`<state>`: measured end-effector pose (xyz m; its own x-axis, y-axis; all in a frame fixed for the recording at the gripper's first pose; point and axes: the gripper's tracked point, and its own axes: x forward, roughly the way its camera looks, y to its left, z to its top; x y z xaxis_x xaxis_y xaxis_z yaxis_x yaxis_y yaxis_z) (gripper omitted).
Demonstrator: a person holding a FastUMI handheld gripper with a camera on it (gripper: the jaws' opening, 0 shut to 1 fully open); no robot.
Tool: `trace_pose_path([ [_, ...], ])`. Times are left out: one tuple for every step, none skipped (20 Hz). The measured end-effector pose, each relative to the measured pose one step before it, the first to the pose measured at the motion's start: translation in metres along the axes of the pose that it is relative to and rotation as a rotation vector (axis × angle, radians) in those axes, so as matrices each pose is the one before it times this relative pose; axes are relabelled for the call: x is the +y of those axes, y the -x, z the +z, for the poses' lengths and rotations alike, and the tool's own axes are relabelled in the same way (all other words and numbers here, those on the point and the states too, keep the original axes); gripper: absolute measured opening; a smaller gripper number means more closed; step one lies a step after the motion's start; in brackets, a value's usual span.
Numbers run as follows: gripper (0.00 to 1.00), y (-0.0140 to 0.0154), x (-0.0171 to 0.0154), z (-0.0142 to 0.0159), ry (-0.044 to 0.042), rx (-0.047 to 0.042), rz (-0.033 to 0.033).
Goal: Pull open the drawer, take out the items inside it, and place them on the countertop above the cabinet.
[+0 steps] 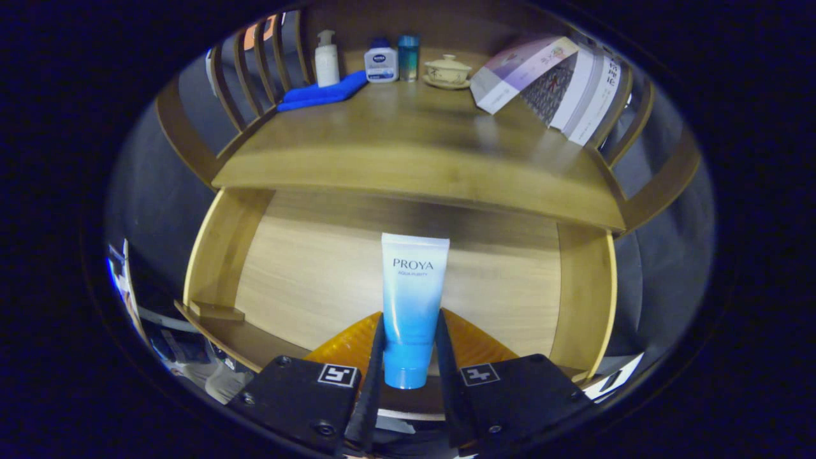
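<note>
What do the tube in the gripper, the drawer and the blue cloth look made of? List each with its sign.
Tube: soft plastic, glossy sheen, held between the gripper fingers.
Drawer: pale wood or bamboo, visible grain, satin finish.
Blue cloth: folded fabric, likely microfibre; matte.

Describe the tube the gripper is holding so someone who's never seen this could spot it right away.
Below the wooden countertop sits the open drawer. The tube stands in the gripper, jaws closed on its blue cap end. It alone fades white to blue.

blue cloth, pump bottle, lidded teacup, leaning booklets
</note>
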<state>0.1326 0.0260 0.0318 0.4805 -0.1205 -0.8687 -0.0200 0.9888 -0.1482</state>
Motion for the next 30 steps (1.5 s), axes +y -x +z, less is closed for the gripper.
trace_pose_path([
  [0.45, 0.00343, 0.00093, 0.0069, -0.00517, -0.01644, 0.00213],
  [0.45, 0.00266, 0.00059, 0.00897, -0.00508, -0.01845, -0.00073],
  [0.45, 0.00272, -0.00003, 0.00754, -0.00263, -0.01502, -0.00391],
  [0.45, 0.00002, 0.00056, 0.00831, 0.00198, -0.01181, -0.00493],
  [0.45, -0.00026, 0.00012, 0.0091, -0.00395, -0.01986, -0.00829],
  [0.45, -0.00048, 0.00083, 0.00983, -0.00421, -0.02468, -0.00151],
  [0.45, -0.00211, 0.00168, 0.01162, -0.00615, -0.02613, -0.00761],
  [0.45, -0.00363, 0.00239, 0.01095, 0.00143, -0.0292, 0.00151],
  [0.45, -0.0026, 0.00164, 0.01035, -0.00035, -0.02387, -0.00085],
  [0.45, -0.00419, -0.00014, 0.01072, -0.00286, -0.02774, -0.00101],
  [0.45, -0.00564, -0.00031, 0.0097, -0.00786, -0.02449, -0.00203],
  [0.45, -0.00557, -0.00133, 0.01091, -0.01122, -0.03006, -0.00224],
  [0.45, -0.00535, -0.00247, 0.00816, -0.01107, -0.02211, -0.00479],
  [0.45, -0.00662, -0.00109, 0.00674, -0.01019, -0.01438, 0.0001],
  [0.45, -0.00617, -0.00047, 0.00303, -0.01035, -0.00609, 0.00569],
  [0.45, -0.00804, -0.00227, 0.0019, -0.01205, 0.00076, 0.00202],
  [0.45, -0.00696, -0.00089, 0.002, -0.01342, 0.00125, 0.00504],
  [0.45, -0.0067, -0.0007, 0.00101, -0.0096, -0.00126, 0.00172],
  [0.45, -0.00531, -0.00129, 0.00377, -0.00336, -0.01106, 0.00162],
  [0.45, -0.00506, -0.0012, 0.00314, -0.00007, -0.01386, -0.00214],
  [0.45, -0.004, 0.00007, -0.00001, -0.00344, -0.00451, 0.0003],
  [0.45, -0.00461, -0.0001, -0.00212, -0.00838, 0.00237, -0.0029],
  [0.45, -0.00351, 0.00019, -0.00332, -0.01217, 0.00445, -0.00036],
  [0.45, -0.00096, -0.00017, 0.00304, -0.01422, -0.02874, -0.00215],
  [0.46, -0.00579, -0.00077, -0.00013, 0.00195, -0.00098, -0.00836],
  [0.46, 0.0003, -0.00038, 0.0005, 0.01551, -0.0252, -0.00661],
  [0.48, 0.00085, -0.00029, -0.0011, 0.02428, -0.02325, -0.01047],
  [0.5, -0.00019, -0.00022, 0.00034, 0.02386, -0.01964, -0.00817],
  [0.52, -0.00006, -0.0005, 0.00062, 0.00825, -0.02659, -0.01265],
  [0.52, 0.00103, -0.00103, -0.00035, 0.00368, -0.01955, -0.01305],
])
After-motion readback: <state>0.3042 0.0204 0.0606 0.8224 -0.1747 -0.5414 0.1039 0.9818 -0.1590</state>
